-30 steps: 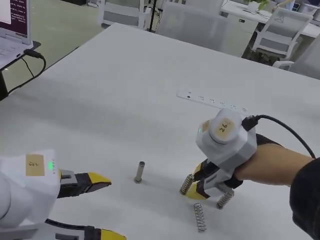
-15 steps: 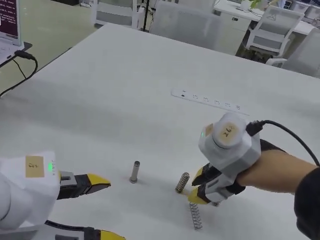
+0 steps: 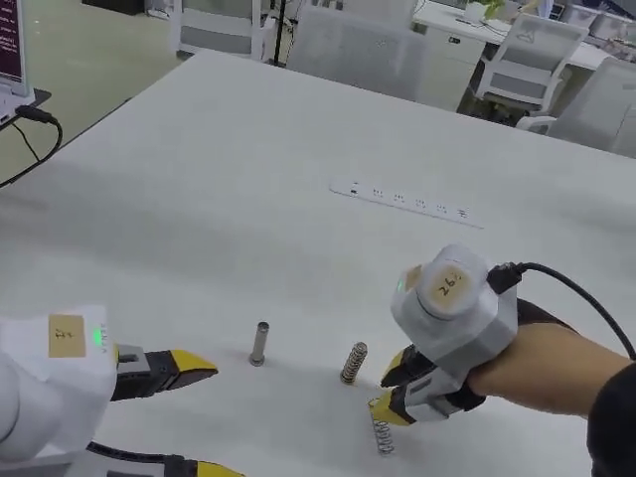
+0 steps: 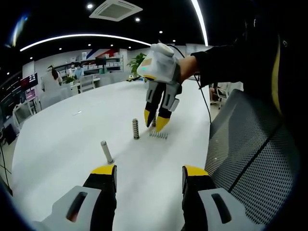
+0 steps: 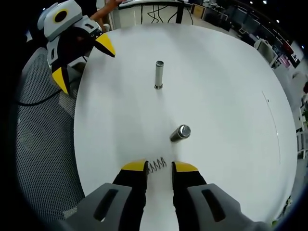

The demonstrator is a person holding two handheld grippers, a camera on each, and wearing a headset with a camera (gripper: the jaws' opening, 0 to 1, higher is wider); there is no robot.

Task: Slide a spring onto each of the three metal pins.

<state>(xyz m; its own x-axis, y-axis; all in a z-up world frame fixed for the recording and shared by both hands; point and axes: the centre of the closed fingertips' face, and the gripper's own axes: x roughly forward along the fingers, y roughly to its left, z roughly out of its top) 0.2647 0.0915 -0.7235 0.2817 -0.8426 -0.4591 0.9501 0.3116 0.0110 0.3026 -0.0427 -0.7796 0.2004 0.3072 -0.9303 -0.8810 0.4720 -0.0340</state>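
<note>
**Steel coil spring, loose on a white counter — for fitting to a pin**

Item: loose spring (image 5: pixel 157 165), small, bright wire, lying on its side at the near edge of the counter (image 3: pixel 199 199). In the head view it sits at 5 o'clock from the upright spring (image 3: pixel 353 363).

Holder: right gripper (image 5: pixel 160 166), tips down over the item. Its jaws stand narrowly apart with the spring between them, and a sliver of gap shows on one side, so it looks not yet pinched.

Companions: the upright spring shows a metal top in the right gripper view and is probably already sleeved on a pin. The bare pin (image 3: pixel 259 343) stands at 9 o'clock from it, well apart. The left gripper (image 4: pixel 149 171) is low at 8 o'clock with its jaws wide apart and nothing in them. A power strip (image 3: pixel 407 201) lies far off at 12 o'clock.

Handling, as judged: very light and soft along its length, stiffer across the coils, and apt to roll or flick away. Its axis lies nearly along the closing line, and an end-to-end squeeze would likely buckle it. Better to take it across the coils near mid-length with a gentle grip — leaving one end and the bore free for the pin.
</note>
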